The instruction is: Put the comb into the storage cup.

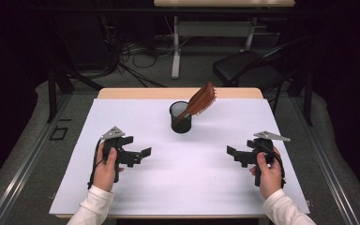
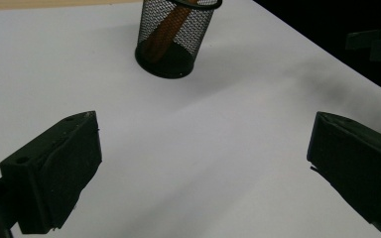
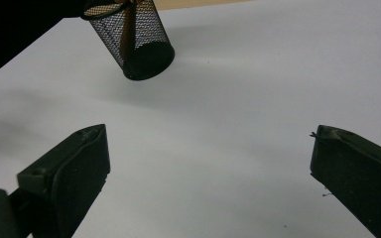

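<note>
A black mesh cup [image 1: 181, 117] stands upright at the middle back of the white table top [image 1: 183, 187]. A brown wooden hairbrush [image 1: 200, 101] leans in it, handle down and bristle head sticking out to the upper right. The left gripper view has the cup [image 2: 173, 37] straight ahead with the brush handle [image 2: 166, 29] inside; in the right gripper view the cup [image 3: 134, 42] sits at upper left. My left gripper [image 1: 140, 154] [image 2: 203, 168] hovers open at the table's left. My right gripper [image 1: 232, 153] [image 3: 208, 178] is open at the right. Both point inward, holding nothing.
The person's hands [image 1: 105, 171] in white sleeves come in at the front edge. A wooden strip [image 1: 178, 93] borders the table's far side. Beyond it are a black chair [image 1: 248, 65], a desk frame [image 1: 176, 51] and cables on the floor.
</note>
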{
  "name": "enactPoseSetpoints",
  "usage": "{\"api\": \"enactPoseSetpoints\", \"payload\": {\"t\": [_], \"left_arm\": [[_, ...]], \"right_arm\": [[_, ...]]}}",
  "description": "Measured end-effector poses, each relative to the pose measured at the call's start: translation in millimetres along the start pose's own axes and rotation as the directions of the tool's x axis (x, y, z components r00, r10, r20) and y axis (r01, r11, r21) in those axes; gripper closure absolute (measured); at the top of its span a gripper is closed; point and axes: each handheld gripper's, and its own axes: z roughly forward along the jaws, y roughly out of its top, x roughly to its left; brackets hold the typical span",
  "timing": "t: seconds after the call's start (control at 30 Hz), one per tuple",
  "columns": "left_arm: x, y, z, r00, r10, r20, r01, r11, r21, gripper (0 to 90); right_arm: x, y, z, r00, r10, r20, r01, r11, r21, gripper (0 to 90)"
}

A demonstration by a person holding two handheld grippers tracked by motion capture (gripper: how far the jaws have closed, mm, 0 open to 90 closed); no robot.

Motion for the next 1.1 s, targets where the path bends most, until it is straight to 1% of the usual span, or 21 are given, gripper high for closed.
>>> {"api": "enactPoseSetpoints", "payload": {"t": [0.13, 0.2, 0.27, 0.37, 0.47, 0.6, 0.67, 0.73, 0.83, 0.93, 0.97, 1.03, 1.1], "left_arm": [[-0.9, -5.4, -1.8, 0.9999, -0.001, 0.017, 0.0, 1.0, 0.007, 0.6], [-0.3, -8.3, -2.5, 0.9996, -0.009, 0.026, 0.008, 0.9999, 0.009, 0.6], [0.8, -11.3, -3.3, 0.9995, -0.012, 0.03, 0.011, 0.9999, 0.011, 0.6], [2.2, -15.9, -4.7, 0.9998, -0.01, 0.019, 0.009, 0.9999, 0.013, 0.6], [3.4, -20.7, -6.8, 0.9994, -0.024, 0.023, 0.024, 0.9997, 0.002, 0.6], [4.1, -25.9, -10.4, 0.9992, -0.031, 0.025, 0.032, 0.9995, -0.006, 0.6], [3.8, -28.0, -11.9, 0.9994, -0.028, 0.023, 0.028, 0.9996, -0.007, 0.6], [3.5, -30.4, -13.3, 0.9994, -0.026, 0.024, 0.027, 0.9996, -0.012, 0.6], [3.7, -33.7, -15.2, 0.9994, -0.025, 0.023, 0.025, 0.9996, -0.016, 0.6], [4.6, -36.0, -16.6, 0.9997, -0.017, 0.015, 0.017, 0.9997, -0.018, 0.6], [4.7, -36.7, -17.1, 0.9998, -0.015, 0.011, 0.016, 0.9997, -0.019, 0.6], [5.4, -38.2, -18.2, 0.9999, -0.008, 0.011, 0.008, 0.9998, -0.02, 0.6], [5.3, -39.8, -18.7, 0.9999, -0.008, 0.007, 0.008, 0.9997, -0.023, 0.6]], "right_arm": [[-4.6, -6.2, -4.4, 0.9999, 0.014, 0.008, -0.014, 1.0, -0.005, 2.0], [-5.6, -9.3, -6.7, 0.9999, 0.006, 0.01, -0.006, 1.0, -0.009, 2.2], [-6.0, -12.8, -9.1, 0.9999, 0.01, 0.005, -0.01, 1.0, -0.004, 2.2], [-5.9, -18.6, -10.6, 0.9998, 0.018, 0.001, -0.018, 1.0, -0.01, 2.4], [-6.6, -24.4, -11.9, 0.9997, 0.024, -0.005, -0.024, 1.0, -0.009, 2.9], [-6.2, -31.3, -12.6, 0.9997, 0.024, -0.005, -0.024, 1.0, -0.011, 3.4], [-5.1, -33.8, -12.9, 0.9998, 0.021, -0.008, -0.021, 1.0, -0.008, 3.6], [-3.4, -35.7, -13.7, 1.0, -0.004, -0.002, 0.004, 1.0, -0.009, 3.6], [0.4, -38.8, -14.1, 0.9996, -0.028, -0.003, 0.028, 1.0, -0.01, 3.6], [2.5, -42.6, -12.6, 0.9994, -0.03, -0.017, 0.03, 1.0, -0.005, 3.6], [2.9, -44.0, -11.5, 0.9994, -0.029, -0.02, 0.029, 1.0, -0.012, 3.6], [3.5, -45.8, -10.8, 0.9993, -0.032, -0.021, 0.032, 0.999, -0.006, 3.7], [4.4, -47.4, -10.1, 0.9991, -0.038, -0.021, 0.038, 0.999, -0.007, 3.7]]}}
